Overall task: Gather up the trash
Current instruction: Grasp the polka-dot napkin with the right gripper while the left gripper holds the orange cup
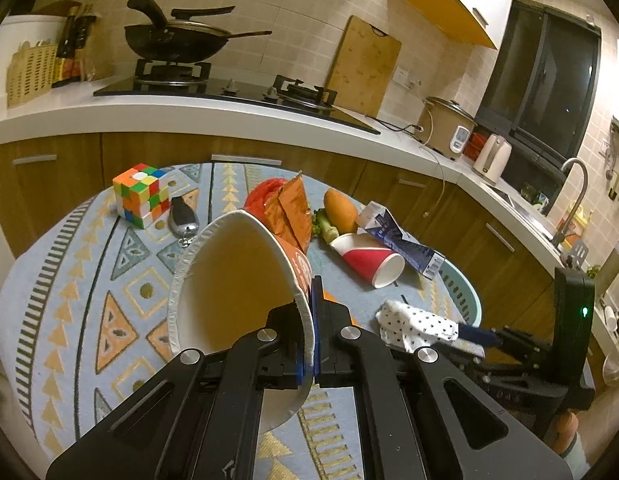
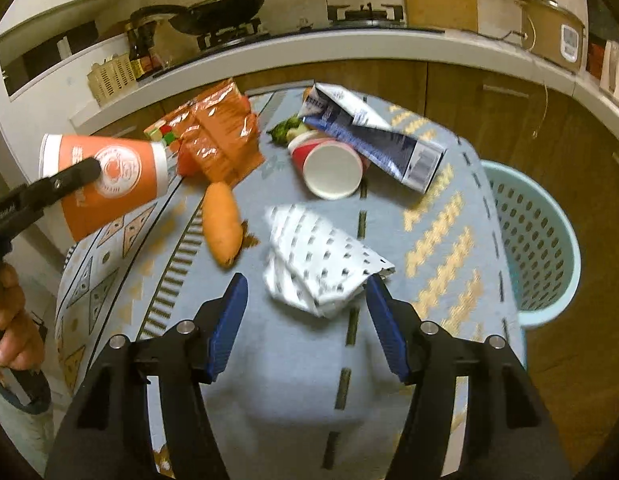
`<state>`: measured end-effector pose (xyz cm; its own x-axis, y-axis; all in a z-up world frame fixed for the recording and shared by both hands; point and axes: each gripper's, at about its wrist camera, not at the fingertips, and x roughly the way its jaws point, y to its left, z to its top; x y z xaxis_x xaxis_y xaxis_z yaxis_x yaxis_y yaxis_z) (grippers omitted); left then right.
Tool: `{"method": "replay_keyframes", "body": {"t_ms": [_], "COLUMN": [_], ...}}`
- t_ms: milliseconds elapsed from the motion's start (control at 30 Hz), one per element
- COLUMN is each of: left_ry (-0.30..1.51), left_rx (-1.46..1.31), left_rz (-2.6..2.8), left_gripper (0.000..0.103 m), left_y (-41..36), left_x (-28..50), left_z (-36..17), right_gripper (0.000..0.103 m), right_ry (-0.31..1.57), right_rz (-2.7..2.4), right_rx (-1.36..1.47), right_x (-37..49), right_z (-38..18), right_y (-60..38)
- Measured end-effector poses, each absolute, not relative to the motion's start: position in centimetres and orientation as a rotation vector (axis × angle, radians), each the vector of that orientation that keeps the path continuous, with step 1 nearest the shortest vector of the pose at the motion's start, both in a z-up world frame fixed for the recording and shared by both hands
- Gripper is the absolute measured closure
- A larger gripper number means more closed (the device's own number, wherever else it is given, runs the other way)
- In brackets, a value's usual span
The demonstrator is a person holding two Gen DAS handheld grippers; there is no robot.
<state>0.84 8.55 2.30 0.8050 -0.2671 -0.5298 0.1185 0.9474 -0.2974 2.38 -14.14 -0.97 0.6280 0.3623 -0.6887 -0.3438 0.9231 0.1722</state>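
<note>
The desk (image 2: pixel 441 216), draped in a patterned blue cloth, is filling most of both views, and the pale green basket (image 2: pixel 545 240) is sitting beside its edge at the right of the right wrist view. The left gripper (image 1: pixel 312 316) is holding the orange paper tub (image 1: pixel 237 280) aloft at the centre of the left wrist view, jaws clamped together on the tub's rim wall, its open mouth facing the camera. The right gripper (image 2: pixel 305 284), low centre in its own view, is standing with jaws apart, and the crumpled dotted wrapper (image 2: pixel 313 256) is lying on the cloth between and just ahead of the blue pads; the right pad looks to be close against the wrapper's corner, contact uncertain in the blur. Above it in the frame, the flattened milk carton (image 2: pixel 373 136) is lying against the tipped red paper cup (image 2: pixel 329 168), with orange snack bags (image 2: pixel 221 136) to the upper left. A carrot (image 2: pixel 223 224) and broccoli (image 2: pixel 287 128) are likely not trash. Judgement: the wrapper is the step in hand; the jaws should be straddling its thickest fold, closing squarely, so the thin paper is not slipping out.
</note>
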Motion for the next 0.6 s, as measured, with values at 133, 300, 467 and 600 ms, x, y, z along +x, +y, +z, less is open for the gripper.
{"method": "replay_keyframes", "body": {"t_ms": [133,300,467,600], "left_ry": [0.604,0.62,0.681,0.717], "left_rx": [-0.245,-0.197,-0.17,-0.165], "left_rz": [-0.207,-0.182,-0.178,-0.172], "left_gripper": [0.102,0.102,0.102,0.097], "left_y": [8.2,7.2,6.7,6.8], "left_x": [0.8,0.3,-0.4,-1.4], "left_z": [2.2,0.6,-1.9,-2.9], "right_gripper": [0.04,0.04,0.04,0.04], "right_ry": [0.783,0.835,0.892,0.865], "right_rz": [0.36,0.393,0.546,0.547], "right_rx": [-0.053,-0.128,-0.082,-0.113], "right_x": [3.4,2.9,1.3,0.2], "right_z": [-0.6,-1.5,-2.2,-1.6], "right_y": [-13.5,-13.7,-14.3,-15.5]}}
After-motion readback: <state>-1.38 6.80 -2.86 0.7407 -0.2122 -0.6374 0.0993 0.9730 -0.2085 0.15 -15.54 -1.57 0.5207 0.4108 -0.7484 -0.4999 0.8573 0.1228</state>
